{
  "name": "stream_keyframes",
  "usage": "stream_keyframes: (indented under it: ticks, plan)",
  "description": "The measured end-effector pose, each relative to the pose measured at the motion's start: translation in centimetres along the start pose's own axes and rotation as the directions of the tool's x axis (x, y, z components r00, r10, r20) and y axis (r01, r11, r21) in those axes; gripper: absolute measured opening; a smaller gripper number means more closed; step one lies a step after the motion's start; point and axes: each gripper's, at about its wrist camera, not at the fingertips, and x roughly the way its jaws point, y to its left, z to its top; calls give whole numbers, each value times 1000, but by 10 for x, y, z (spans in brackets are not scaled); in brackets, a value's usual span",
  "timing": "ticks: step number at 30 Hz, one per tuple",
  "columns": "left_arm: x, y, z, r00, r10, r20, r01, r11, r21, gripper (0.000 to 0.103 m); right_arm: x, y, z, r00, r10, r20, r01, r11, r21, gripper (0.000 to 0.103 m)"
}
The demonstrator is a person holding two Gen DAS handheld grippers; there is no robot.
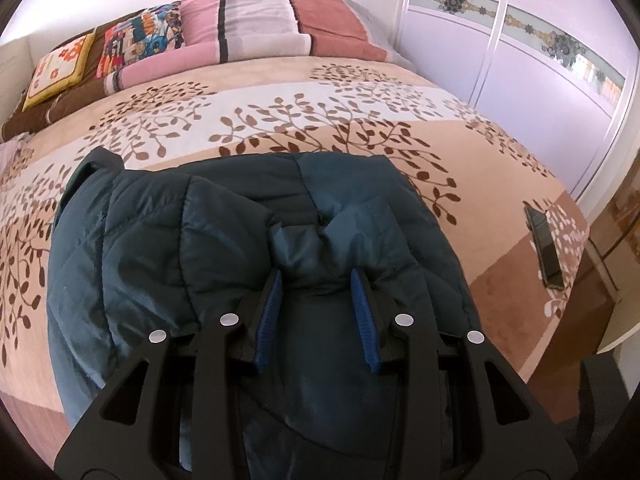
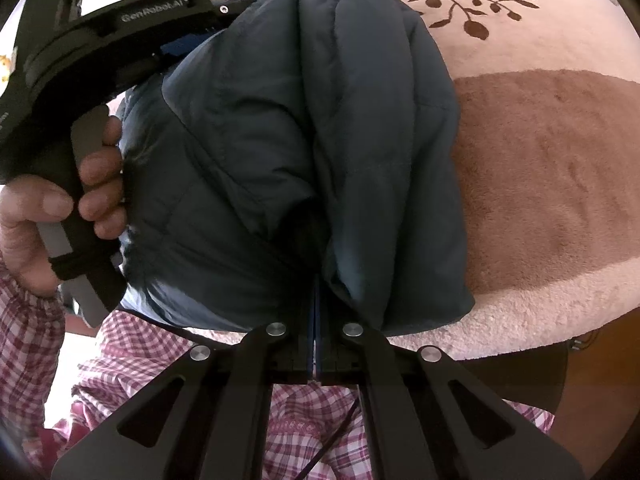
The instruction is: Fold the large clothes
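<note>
While the dark teal quilted puffer jacket (image 1: 224, 232) is pinched at six o'clock by both jaws, bulky, light, slippery fabric is judged best gripped at seams.

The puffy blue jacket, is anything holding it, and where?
Both. The left gripper pinches a bunched fold of the jacket; the right gripper is shut on its near edge.

free: bedspread (image 1: 280, 100) beyond jacket (image 1: 200, 220) | obstacles: phone (image 1: 546, 248) right edge; pillows (image 1: 256, 24) far end
</note>
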Motion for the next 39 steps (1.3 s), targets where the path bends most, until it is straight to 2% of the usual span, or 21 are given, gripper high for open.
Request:
stream_keyframes:
  ticks: [6,11,14,20,26,30,34,39]
  plan:
    - [-22,0,-2,1000,-13,13,13,1000,-26,48,3,5,0,1000,-17,0,17,1000,-5,0]
    - [-44,6,-9,999,12,39,-11,1000,-25,56,3,10,0,999,-39,2,39,999,-11,0]
    - [-62,14,-15,997,57,51,-54,997,-47,70,4,12,0,999,-50,5,50,999,-10,0]
    - [-96,45,-36,996,75,53,-68,990,-127,73,8,23,-3,997,-74,9,74,997,-16,0]
    - [-130,81,-74,999,-6,39,15,971,-238,76,10,32,-3,996,-88,14,89,996,-16,0]
    - [-138,107,-115,997,-82,-11,73,936,-345,77,9,32,-4,996,-90,18,91,996,-12,0]
    - [-129,113,-149,983,-160,-89,113,911,-396,77,9,30,-4,996,-90,21,90,996,-7,0]
    - [-103,107,-171,962,-208,-176,119,901,-417,77,9,28,-2,996,-84,22,84,996,1,0]
